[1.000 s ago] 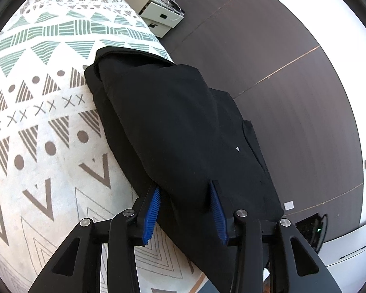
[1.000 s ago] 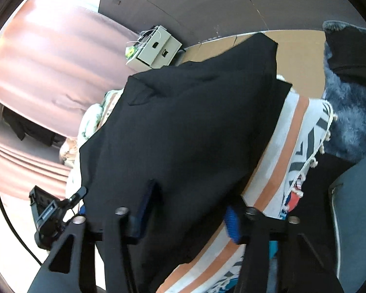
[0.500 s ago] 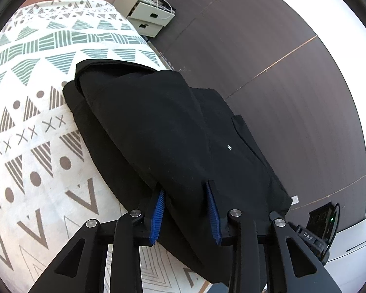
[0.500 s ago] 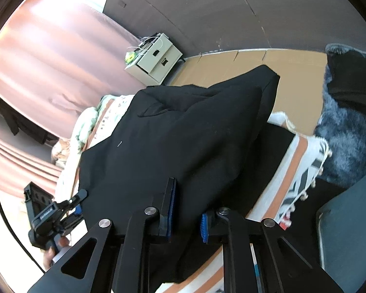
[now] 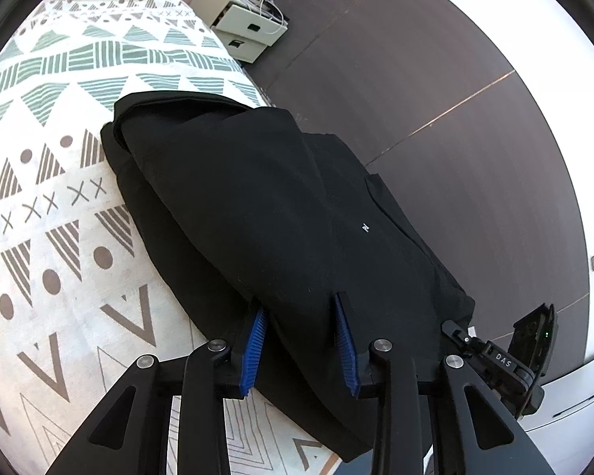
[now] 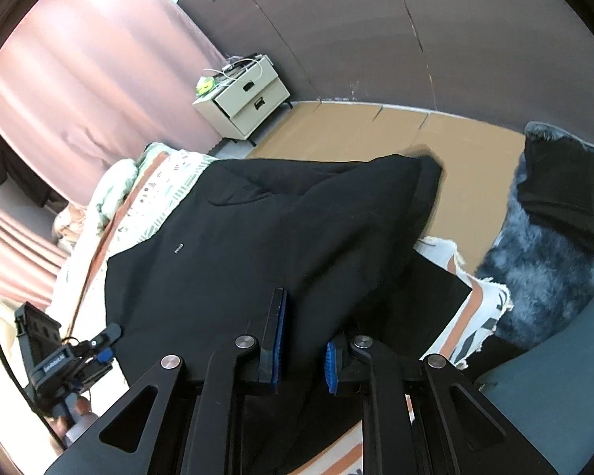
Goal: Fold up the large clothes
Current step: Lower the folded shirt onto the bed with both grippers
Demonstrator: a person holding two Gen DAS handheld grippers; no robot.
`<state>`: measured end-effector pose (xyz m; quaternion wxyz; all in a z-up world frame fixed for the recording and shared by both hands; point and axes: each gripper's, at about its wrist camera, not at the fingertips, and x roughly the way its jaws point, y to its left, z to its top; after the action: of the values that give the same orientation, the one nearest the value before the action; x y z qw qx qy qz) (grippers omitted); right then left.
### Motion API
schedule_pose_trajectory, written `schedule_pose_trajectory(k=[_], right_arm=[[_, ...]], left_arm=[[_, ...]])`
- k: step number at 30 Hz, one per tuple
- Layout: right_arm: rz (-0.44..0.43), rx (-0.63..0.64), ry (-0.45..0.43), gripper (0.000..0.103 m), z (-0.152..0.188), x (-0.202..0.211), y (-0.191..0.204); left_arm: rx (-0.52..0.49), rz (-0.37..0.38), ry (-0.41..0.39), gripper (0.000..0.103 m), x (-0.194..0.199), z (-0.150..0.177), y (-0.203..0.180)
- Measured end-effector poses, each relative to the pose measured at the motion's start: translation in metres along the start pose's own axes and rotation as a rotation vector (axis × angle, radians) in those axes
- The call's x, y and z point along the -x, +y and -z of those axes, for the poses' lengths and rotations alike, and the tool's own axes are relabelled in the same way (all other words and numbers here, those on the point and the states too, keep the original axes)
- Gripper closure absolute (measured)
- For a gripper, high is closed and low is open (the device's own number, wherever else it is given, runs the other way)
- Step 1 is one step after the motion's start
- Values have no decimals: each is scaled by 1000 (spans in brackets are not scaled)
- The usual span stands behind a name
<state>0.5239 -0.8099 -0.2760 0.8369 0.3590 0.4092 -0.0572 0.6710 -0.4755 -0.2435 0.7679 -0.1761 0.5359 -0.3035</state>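
A black garment (image 5: pixel 281 213) lies folded over on a bed covered by a patterned blanket (image 5: pixel 39 198) of white, green and brown shapes, and it fills the middle of both views. In the left wrist view, your left gripper (image 5: pixel 301 340) sits at the bottom centre of the frame, its blue-padded fingers (image 5: pixel 254 346) partly apart with a fold of the black cloth running between them; you cannot tell whether the pads actually press the fabric. The garment stretches away from that claw toward the upper left, with its far edge near the bed's side and a small white mark on it at centre right. In the right wrist view, your right gripper (image 6: pixel 303 346) is at the bottom centre, its fingers drawn close together and pinching a ridge of the same cloth, which rises ahead of it and spreads toward the upper middle of the frame. A cream bedside cabinet (image 6: pixel 243 103) stands in the upper middle by a pink curtain (image 6: pixel 87 71). A dark fluffy item (image 6: pixel 550 245) lies at the right edge.
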Motion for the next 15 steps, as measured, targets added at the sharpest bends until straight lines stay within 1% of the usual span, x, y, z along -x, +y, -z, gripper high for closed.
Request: schedule_pose_trajectory(k=[4, 6, 8, 12, 14, 15], right_arm=[[18, 48, -8, 86, -5, 4, 6], [14, 46, -5, 86, -7, 2, 4], [-4, 16, -7, 87, -9, -2, -5], [2, -79, 17, 87, -3, -27, -39], [-7, -101, 24, 86, 0, -30, -47], [-7, -98, 22, 80, 2, -28, -45]], left_arm=[[-7, -1, -6, 68, 2, 0, 5], [-7, 0, -6, 68, 2, -1, 5], [-12, 2, -6, 68, 0, -1, 3], [-38, 3, -1, 68, -5, -1, -4], [-58, -5, 4, 66, -2, -1, -6], [-64, -21, 0, 64, 1, -1, -6]])
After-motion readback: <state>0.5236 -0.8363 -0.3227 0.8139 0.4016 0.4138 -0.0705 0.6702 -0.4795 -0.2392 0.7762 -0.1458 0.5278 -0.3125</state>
